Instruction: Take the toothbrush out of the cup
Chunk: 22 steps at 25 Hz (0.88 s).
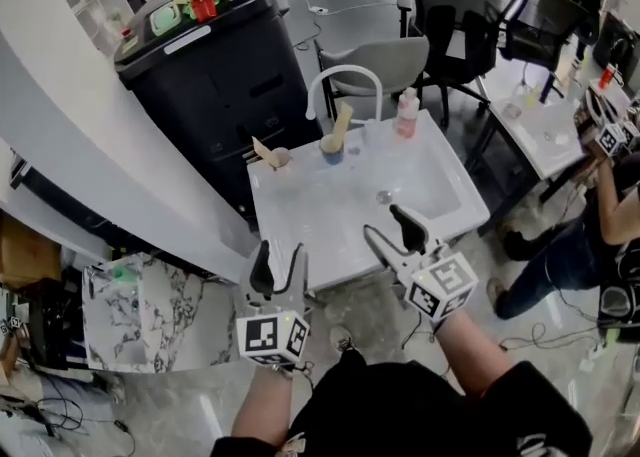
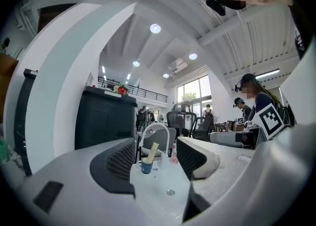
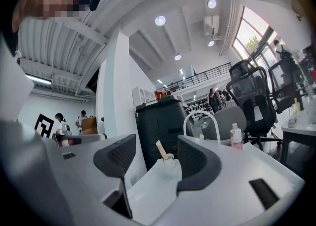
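Observation:
A blue cup (image 1: 331, 153) stands at the back of the white basin (image 1: 440, 180), with a wooden-handled toothbrush (image 1: 341, 122) leaning out of it. A second, beige cup (image 1: 280, 157) with a wooden stick stands at the basin's back left corner. My left gripper (image 1: 279, 263) is open at the basin's near left edge, far short of the cups. The left gripper view shows the blue cup (image 2: 146, 167) and the toothbrush (image 2: 152, 152) between the open left gripper (image 2: 155, 163). My right gripper (image 1: 382, 220) is open over the basin's near edge. The beige cup (image 3: 168, 158) shows in the right gripper (image 3: 154, 163) view.
A white arched faucet (image 1: 343, 73) and a pink bottle (image 1: 406, 112) stand along the basin's back. A black cabinet (image 1: 215, 65) rises behind on the left. Office chairs (image 1: 455, 15) and another person (image 1: 600, 215) are to the right.

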Each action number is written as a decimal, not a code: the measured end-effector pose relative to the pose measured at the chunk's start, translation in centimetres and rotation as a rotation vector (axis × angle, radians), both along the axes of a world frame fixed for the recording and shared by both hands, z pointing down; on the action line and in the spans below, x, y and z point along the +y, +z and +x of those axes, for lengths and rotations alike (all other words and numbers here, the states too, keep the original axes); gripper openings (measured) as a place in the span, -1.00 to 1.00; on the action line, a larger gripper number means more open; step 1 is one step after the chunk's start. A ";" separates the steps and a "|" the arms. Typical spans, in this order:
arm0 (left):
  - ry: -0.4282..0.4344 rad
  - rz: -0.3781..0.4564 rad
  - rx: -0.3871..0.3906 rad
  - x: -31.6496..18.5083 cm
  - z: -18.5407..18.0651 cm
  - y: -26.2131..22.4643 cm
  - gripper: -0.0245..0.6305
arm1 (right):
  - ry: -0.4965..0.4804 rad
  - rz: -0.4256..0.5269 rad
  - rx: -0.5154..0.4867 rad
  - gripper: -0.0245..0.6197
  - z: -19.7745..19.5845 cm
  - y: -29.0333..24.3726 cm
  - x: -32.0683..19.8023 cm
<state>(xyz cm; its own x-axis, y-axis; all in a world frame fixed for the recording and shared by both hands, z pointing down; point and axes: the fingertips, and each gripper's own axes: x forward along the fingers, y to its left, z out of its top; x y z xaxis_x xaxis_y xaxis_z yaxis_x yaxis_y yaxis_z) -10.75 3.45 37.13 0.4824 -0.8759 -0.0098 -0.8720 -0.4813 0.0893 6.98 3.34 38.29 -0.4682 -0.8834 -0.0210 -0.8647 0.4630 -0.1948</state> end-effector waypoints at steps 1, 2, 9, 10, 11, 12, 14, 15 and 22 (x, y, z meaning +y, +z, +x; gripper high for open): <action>0.010 0.001 0.001 -1.1 -0.3 0.1 -0.17 | 0.010 -0.002 0.001 -0.11 -0.3 0.0 -0.9; 0.019 -0.002 0.005 -2.0 -0.6 0.2 -0.17 | 0.020 -0.005 0.001 -0.11 -0.6 0.1 -1.7; 0.072 -0.021 0.024 -7.2 -2.4 0.3 -0.17 | 0.085 -0.010 -0.005 -0.11 -2.0 -0.2 -6.3; 0.078 -0.020 0.025 -7.8 -2.6 0.4 -0.17 | 0.094 -0.009 -0.005 -0.12 -2.1 -0.1 -6.7; 0.085 -0.019 0.027 -8.3 -2.8 0.3 -0.17 | 0.103 -0.009 -0.005 -0.12 -2.3 -0.1 -7.1; 0.093 -0.017 0.029 -8.7 -3.1 0.2 -0.17 | 0.111 -0.010 -0.005 -0.12 -2.5 -0.1 -7.5; 0.109 -0.013 0.029 -9.5 -3.5 0.1 -0.17 | 0.125 -0.012 -0.005 -0.12 -2.9 -0.1 -8.2; 0.114 -0.014 0.028 -9.8 -3.8 0.2 -0.17 | 0.130 -0.013 -0.005 -0.12 -3.1 0.0 -8.5; 0.131 -0.021 0.045 -11.0 -4.9 0.8 -0.17 | 0.151 -0.024 0.008 -0.12 -4.0 0.3 -9.7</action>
<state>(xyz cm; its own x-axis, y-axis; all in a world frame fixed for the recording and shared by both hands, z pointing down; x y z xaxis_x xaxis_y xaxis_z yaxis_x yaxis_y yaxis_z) -15.65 -7.51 37.97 0.5920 -0.8058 -0.0164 -0.7968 -0.5882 0.1384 2.97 -6.38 38.61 -0.3303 -0.9439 0.0042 -0.9257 0.3231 -0.1967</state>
